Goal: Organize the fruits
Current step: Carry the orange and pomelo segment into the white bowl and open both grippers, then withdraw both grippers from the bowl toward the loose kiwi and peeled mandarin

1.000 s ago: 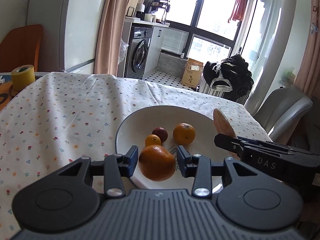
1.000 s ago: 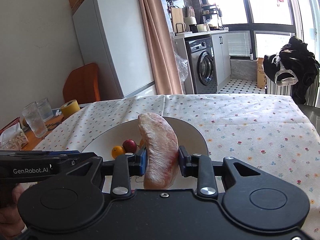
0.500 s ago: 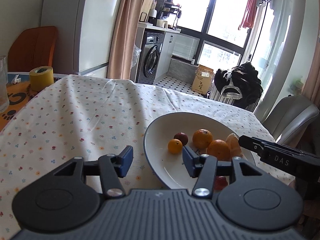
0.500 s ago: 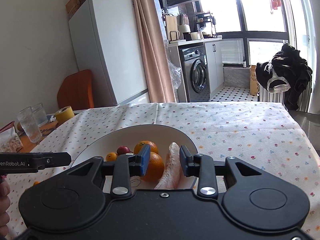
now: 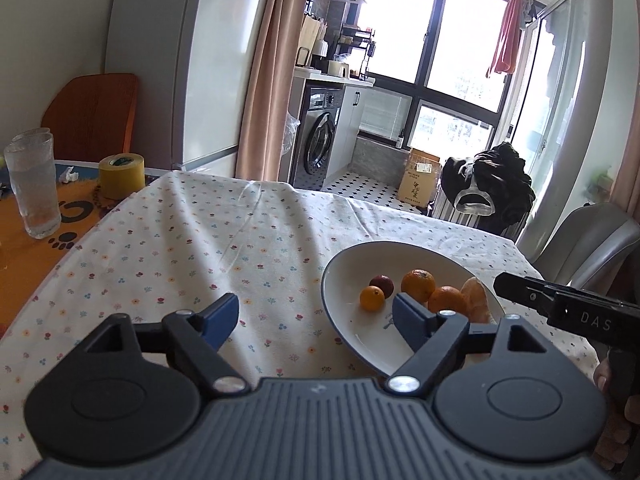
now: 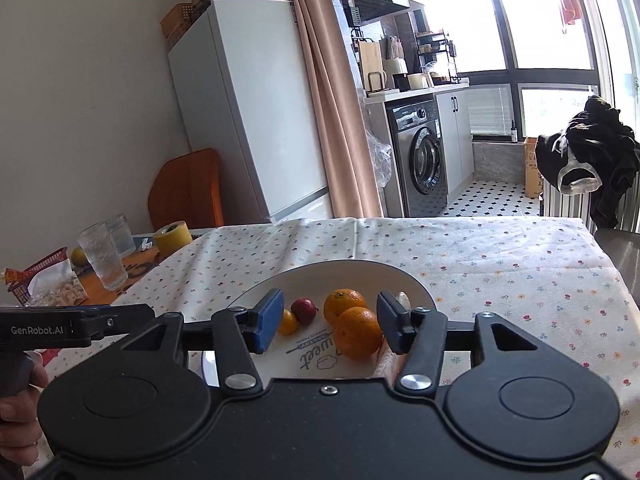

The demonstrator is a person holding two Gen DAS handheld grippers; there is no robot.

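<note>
A white plate [image 5: 348, 264] [image 6: 360, 270] on the flowered tablecloth holds two oranges [image 5: 418, 284] [image 6: 357, 338], a small orange fruit [image 5: 372, 298] [image 6: 289, 322], a dark red fruit [image 5: 381, 284] [image 6: 304, 310] and a pale pinkish long fruit [image 5: 476, 302] [image 6: 403, 300] at its right side. My left gripper [image 5: 316, 316] is open and empty, hovering over the plate's left rim. Low over the plate's near side, my right gripper [image 6: 326, 320] stands open with nothing gripped; the near orange lies between its fingers, untouched. The right gripper's body [image 5: 568, 312] shows in the left wrist view.
At the table's left are two glasses [image 5: 34, 192] [image 6: 102, 256], a yellow tape roll [image 5: 122, 176] [image 6: 174, 236] and a red basket [image 6: 36, 272]. A grey chair [image 5: 592, 240] stands at the right edge. A hand [image 6: 20, 384] holds the left gripper.
The left gripper let go of the orange and the right one released the long fruit, both now lying on the plate. Both grippers opened wider and drew back, the left one shifting leftward.
</note>
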